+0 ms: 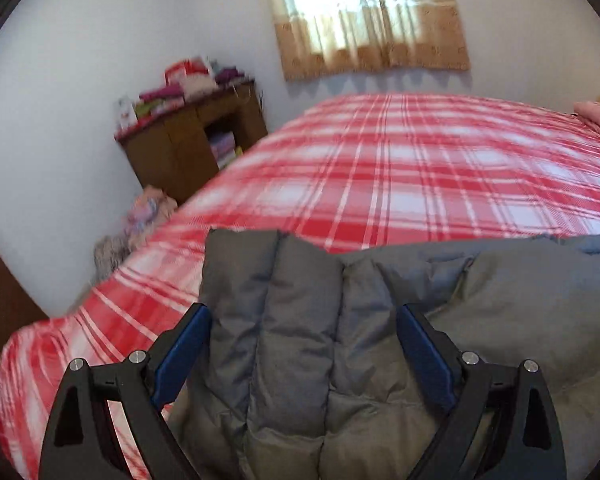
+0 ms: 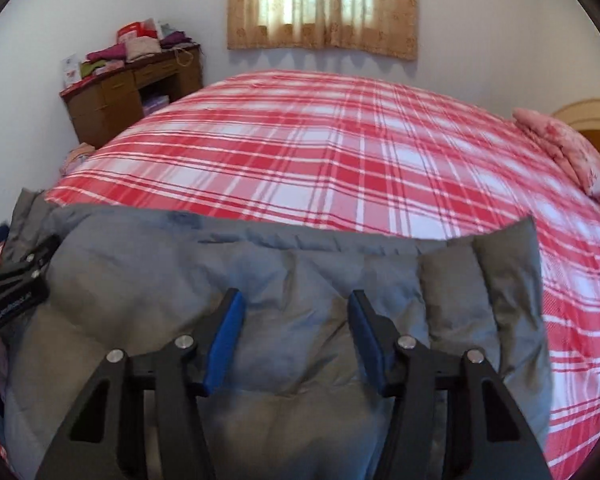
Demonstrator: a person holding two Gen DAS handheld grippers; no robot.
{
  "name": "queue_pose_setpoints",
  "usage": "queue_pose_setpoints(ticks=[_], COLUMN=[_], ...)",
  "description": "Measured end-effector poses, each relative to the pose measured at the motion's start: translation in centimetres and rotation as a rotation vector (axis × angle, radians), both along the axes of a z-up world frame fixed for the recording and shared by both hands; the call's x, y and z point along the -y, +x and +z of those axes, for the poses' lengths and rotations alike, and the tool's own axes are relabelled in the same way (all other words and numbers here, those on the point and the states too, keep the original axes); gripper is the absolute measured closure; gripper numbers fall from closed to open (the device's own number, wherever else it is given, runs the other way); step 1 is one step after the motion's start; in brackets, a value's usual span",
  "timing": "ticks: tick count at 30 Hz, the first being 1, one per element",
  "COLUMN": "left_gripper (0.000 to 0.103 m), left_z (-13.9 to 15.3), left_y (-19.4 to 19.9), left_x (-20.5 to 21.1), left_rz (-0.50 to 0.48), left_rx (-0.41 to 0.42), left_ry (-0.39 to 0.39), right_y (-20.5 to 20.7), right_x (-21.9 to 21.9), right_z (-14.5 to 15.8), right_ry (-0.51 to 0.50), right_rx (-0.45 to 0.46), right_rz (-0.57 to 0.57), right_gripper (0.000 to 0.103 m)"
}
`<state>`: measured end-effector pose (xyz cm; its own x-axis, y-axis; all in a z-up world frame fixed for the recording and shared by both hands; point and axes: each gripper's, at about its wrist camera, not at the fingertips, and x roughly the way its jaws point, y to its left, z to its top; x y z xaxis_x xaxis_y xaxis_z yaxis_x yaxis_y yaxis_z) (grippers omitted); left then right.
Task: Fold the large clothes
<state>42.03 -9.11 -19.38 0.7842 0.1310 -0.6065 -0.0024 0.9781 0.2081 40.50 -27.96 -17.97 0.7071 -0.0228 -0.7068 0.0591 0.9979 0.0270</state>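
A grey quilted puffer jacket (image 1: 300, 320) lies at the near edge of a bed with a red and white plaid cover (image 1: 420, 168). My left gripper (image 1: 302, 316) is open, its blue pads either side of a padded jacket section. In the right wrist view the jacket (image 2: 260, 280) spreads wide across the near bed (image 2: 340, 140). My right gripper (image 2: 296, 300) is open over the jacket, blue pads apart, nothing between them held. The left gripper's black body (image 2: 16, 284) shows at the left edge, on the jacket's left side.
A brown wooden desk (image 2: 132, 84) stacked with folded clothes stands in the far left corner. A pink pillow (image 2: 568, 148) lies at the bed's right. A curtained window (image 2: 324, 4) is on the far wall. Clothes are heaped on the floor (image 1: 148, 212) left of the bed.
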Motion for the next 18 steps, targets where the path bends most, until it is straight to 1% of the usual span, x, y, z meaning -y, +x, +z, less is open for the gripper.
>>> queue_pose_setpoints(ticks=[3,5,10,18], left_gripper=[0.008,0.006,0.004,0.001], left_z=[-1.2,-1.8,-2.4,-3.1], left_y=[0.2,0.4,1.3,2.0], left_x=[-0.1,-0.1,-0.1,0.1], left_rz=[-0.002,0.001,-0.001,0.005], left_rx=[-0.003,-0.006,-0.033,-0.069], left_ry=[-0.017,-0.025,-0.045,-0.033], right_y=[0.3,0.2,0.7,1.0], right_x=[0.0,-0.2,0.2,0.5], right_z=[-0.9,-1.2,-1.9,-2.5], right_ry=[0.012,0.008,0.030,0.043], right_rx=[0.007,0.016,0.016,0.009], right_rz=[-0.009,-0.012,-0.017,-0.022], right_gripper=[0.046,0.046,0.045,0.045])
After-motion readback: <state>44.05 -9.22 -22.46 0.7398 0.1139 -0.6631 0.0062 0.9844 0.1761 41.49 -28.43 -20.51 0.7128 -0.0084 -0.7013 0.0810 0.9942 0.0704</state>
